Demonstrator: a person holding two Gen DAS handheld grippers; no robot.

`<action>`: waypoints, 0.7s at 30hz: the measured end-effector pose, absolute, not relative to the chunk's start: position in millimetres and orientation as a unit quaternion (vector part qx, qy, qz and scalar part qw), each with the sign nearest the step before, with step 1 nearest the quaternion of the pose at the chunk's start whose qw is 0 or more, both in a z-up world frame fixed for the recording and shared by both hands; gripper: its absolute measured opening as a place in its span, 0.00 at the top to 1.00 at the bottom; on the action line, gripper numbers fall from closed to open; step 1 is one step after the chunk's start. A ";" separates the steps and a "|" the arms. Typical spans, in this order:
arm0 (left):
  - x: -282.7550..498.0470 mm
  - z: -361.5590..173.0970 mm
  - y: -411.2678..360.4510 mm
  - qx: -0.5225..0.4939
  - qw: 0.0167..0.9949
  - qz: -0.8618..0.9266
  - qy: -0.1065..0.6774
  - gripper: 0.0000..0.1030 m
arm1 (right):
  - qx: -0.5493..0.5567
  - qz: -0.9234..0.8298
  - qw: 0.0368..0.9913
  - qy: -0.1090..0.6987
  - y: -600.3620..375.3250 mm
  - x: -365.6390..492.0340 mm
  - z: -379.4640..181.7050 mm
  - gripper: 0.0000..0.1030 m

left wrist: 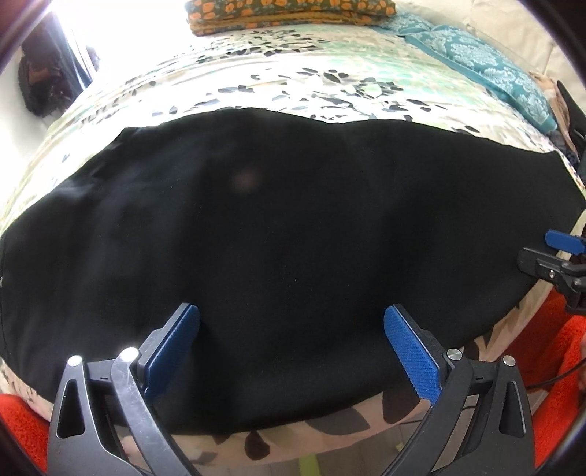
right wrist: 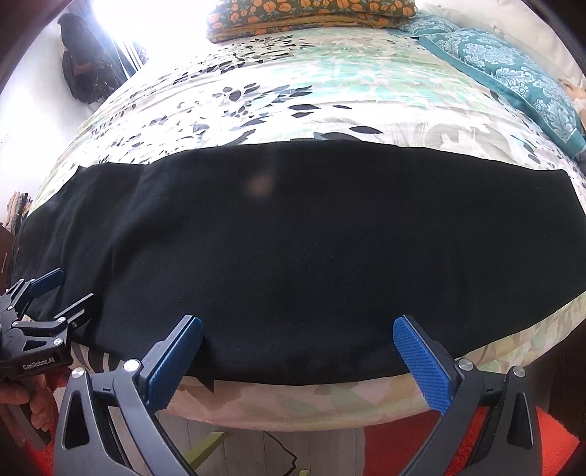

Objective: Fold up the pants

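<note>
Black pants (left wrist: 274, 219) lie flat across the near part of a bed, with the long side along the front edge. My left gripper (left wrist: 292, 315) is open, its blue pads (left wrist: 410, 359) spread wide just over the near edge of the cloth, holding nothing. In the right wrist view the same pants (right wrist: 293, 238) fill the middle. My right gripper (right wrist: 298, 324) is also open over the near hem, empty. Each gripper shows in the other's view: the right gripper (left wrist: 542, 252) at the far right edge, the left gripper (right wrist: 69, 289) at the lower left, held by a hand (right wrist: 22, 402).
The bed carries a leaf-print cover (right wrist: 293, 95). A folded orange-flower blanket (right wrist: 311, 14) lies at the far end, and a teal patterned pillow (right wrist: 512, 80) at the far right. A red rug (right wrist: 403, 446) covers the floor below the bed edge. A dark bag (right wrist: 84, 66) hangs far left.
</note>
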State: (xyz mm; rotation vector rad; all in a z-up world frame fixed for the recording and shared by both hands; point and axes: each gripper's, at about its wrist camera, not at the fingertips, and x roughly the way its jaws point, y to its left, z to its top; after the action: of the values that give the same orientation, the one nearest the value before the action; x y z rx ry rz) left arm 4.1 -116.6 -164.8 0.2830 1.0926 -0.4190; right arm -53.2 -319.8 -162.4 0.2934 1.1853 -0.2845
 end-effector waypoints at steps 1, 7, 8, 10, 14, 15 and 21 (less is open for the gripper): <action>2.8 -164.6 -115.6 0.135 0.823 -0.199 0.514 0.02 | 0.135 -0.134 0.810 0.555 -318.9 -53.0 -162.6 0.00; 4.3 -155.8 -107.2 0.121 0.822 -0.187 0.524 0.03 | 0.131 -0.139 0.808 0.557 -320.0 -51.9 -166.7 0.00; 3.0 -150.3 -106.6 0.115 0.826 -0.190 0.519 0.03 | 0.134 -0.140 0.809 0.555 -320.4 -52.4 -165.0 0.00; 2.4 -137.4 -109.4 0.113 0.835 -0.196 0.502 0.03 | 0.140 -0.144 0.822 0.533 -322.1 -56.3 -155.2 0.00; 11.4 -122.8 -123.7 0.114 0.842 -0.207 0.486 0.03 | 0.121 -0.166 0.841 0.500 -325.0 -61.0 -139.6 0.00; 14.8 -121.8 -127.1 0.113 0.842 -0.206 0.485 0.03 | 0.120 -0.170 0.840 0.502 -326.1 -60.8 -140.3 0.00; 34.7 -134.0 -142.7 0.114 0.840 -0.196 0.493 0.03 | 0.137 -0.174 0.829 0.513 -335.1 -59.6 -147.0 0.00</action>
State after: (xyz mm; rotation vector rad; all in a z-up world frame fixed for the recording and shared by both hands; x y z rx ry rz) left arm 34.7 -142.7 -134.0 0.2413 1.0424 -0.4151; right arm -59.6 -335.1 -147.0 0.2907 1.0888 -0.3689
